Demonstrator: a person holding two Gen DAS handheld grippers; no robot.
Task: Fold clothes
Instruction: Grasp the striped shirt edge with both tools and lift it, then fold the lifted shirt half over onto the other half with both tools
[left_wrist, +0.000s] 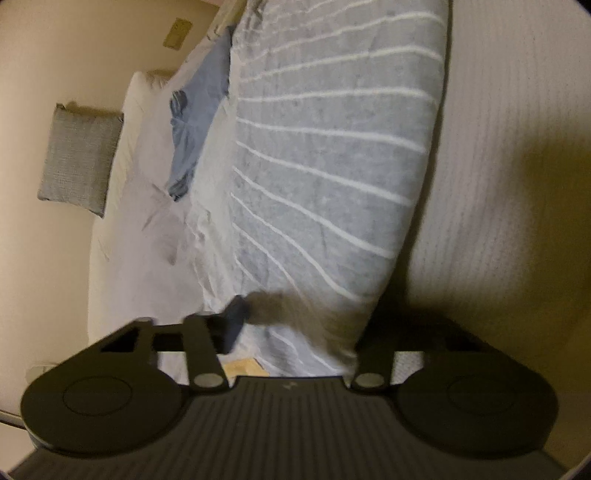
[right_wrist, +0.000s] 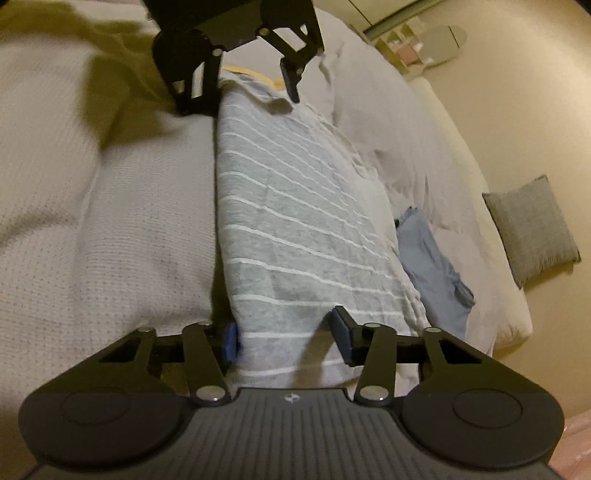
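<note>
1. Fabric first: the striped shirt (right_wrist: 295, 229) is grey with thin white lines running across it, and it lies as a long, narrow folded band on the bed (right_wrist: 110, 221). I see it stretched between my two grippers.
2. One long side of the band runs straight beside the white waffle-textured cover; the other long side is more wrinkled and rests against a rumpled pale sheet (right_wrist: 388, 122).
3. From my right wrist camera, the right gripper (right_wrist: 286, 338) straddles the near end of the shirt. Its jaws stand apart, one blue pad at each side of the cloth, with nothing pinched between them.
4. At the far end, the left gripper (right_wrist: 255, 83) sits over the other end of the band, jaws also spread wide. A strip of yellowish material peeks out just beyond that end.
5. In my left wrist view the left gripper (left_wrist: 295, 325) shows only one finger clearly, to the left of the shirt's end; the other is lost behind the cloth and in shadow. The stripes look blurred here.
6. A blue garment (right_wrist: 432, 266) lies crumpled on the sheet just beside the shirt's wrinkled edge.
7. A grey textured cushion (right_wrist: 532, 229) rests on the floor next to the mattress, well apart from the shirt.
</note>
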